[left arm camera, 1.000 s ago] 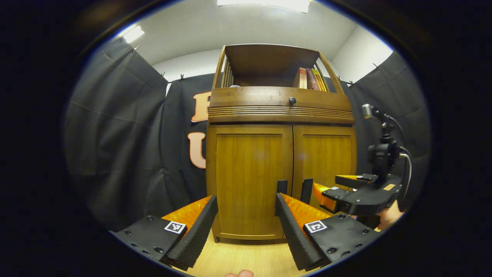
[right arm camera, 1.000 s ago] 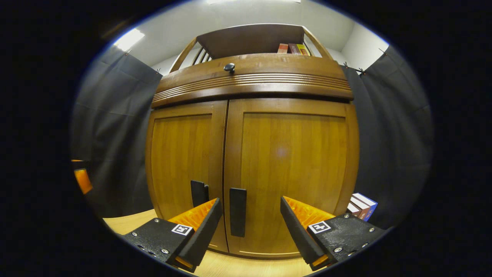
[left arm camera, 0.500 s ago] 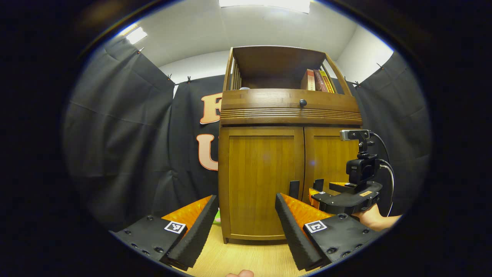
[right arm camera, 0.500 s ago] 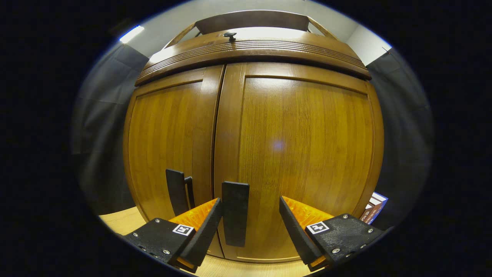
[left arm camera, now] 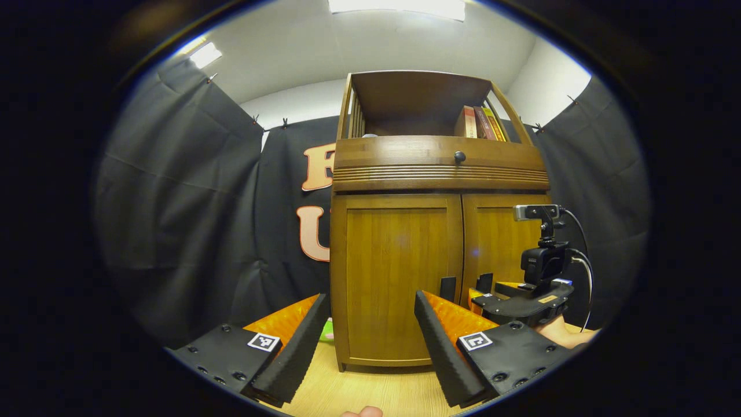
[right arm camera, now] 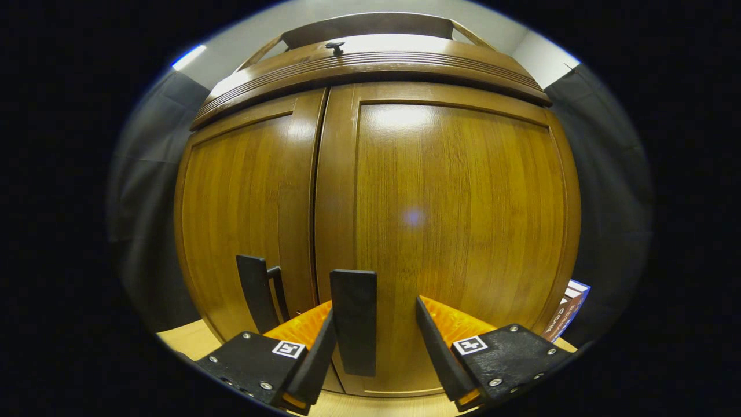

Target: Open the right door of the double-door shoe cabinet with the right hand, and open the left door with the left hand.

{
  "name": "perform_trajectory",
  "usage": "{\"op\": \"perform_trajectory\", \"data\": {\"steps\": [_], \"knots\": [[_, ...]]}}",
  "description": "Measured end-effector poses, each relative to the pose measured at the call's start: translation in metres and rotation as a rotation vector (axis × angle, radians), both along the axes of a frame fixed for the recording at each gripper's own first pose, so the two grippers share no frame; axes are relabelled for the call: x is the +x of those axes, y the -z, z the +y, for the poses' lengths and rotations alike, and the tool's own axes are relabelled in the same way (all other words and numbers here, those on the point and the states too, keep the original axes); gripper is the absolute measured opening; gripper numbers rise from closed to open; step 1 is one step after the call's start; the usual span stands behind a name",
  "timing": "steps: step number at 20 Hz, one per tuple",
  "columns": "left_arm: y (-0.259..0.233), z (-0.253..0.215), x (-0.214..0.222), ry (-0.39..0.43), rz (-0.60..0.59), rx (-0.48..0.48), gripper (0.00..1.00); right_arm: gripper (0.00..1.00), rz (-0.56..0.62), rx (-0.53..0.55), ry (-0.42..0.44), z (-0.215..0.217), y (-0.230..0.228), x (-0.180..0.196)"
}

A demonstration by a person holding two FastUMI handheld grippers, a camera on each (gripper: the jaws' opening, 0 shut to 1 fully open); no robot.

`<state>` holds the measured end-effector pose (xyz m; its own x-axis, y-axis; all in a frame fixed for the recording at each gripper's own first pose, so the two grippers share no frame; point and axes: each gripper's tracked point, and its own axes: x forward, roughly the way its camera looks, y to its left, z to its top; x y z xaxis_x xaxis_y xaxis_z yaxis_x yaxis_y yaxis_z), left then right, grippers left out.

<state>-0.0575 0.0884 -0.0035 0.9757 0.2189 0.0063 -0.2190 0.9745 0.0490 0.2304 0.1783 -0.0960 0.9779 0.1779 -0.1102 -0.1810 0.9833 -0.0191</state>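
The shoe cabinet (left arm camera: pixel 440 255) stood shut on the wooden floor (left arm camera: pixel 370 391) before black curtains. The right gripper (right arm camera: pixel 373 336) gaped around the right door's handle (right arm camera: pixel 354 321), unclamped; the left gripper (left arm camera: pixel 367 330) hung open, well short.

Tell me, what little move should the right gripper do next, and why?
Probably close the right gripper on the right door's handle. The handle stands between its open fingers, nearer the left one, and both doors look shut. The left gripper hangs farther back, open, so the right door seems first.
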Motion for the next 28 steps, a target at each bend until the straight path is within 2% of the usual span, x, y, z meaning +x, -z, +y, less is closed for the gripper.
{"op": "perform_trajectory", "data": {"steps": [3, 6, 8, 10, 13, 22, 28], "knots": [[0.000, -0.002, 0.000, 0.014, 0.000, -0.006, 0.96, 0.56, 0.021, 0.060, -0.024, 0.013, 0.004, -0.001], [-0.001, -0.003, 0.000, 0.021, 0.003, -0.001, 0.95, 0.33, 0.018, 0.071, -0.050, 0.017, 0.004, -0.002], [-0.001, -0.004, 0.000, 0.031, 0.005, -0.003, 0.98, 0.31, 0.032, 0.095, -0.076, 0.018, 0.005, -0.002], [-0.001, -0.008, 0.002, 0.046, 0.008, -0.004, 0.95, 0.29, 0.034, 0.098, -0.087, 0.018, 0.006, -0.003], [-0.003, -0.017, 0.010, 0.065, 0.011, 0.005, 0.98, 0.29, 0.033, 0.093, -0.094, 0.017, 0.008, -0.006], [-0.007, -0.029, 0.001, 0.101, 0.016, 0.009, 0.98, 0.29, -0.004, 0.090, -0.139, 0.005, 0.006, -0.050], [-0.007, -0.033, 0.000, 0.112, 0.014, 0.004, 0.98, 0.29, 0.023, 0.090, -0.160, -0.009, 0.009, -0.078]]}}
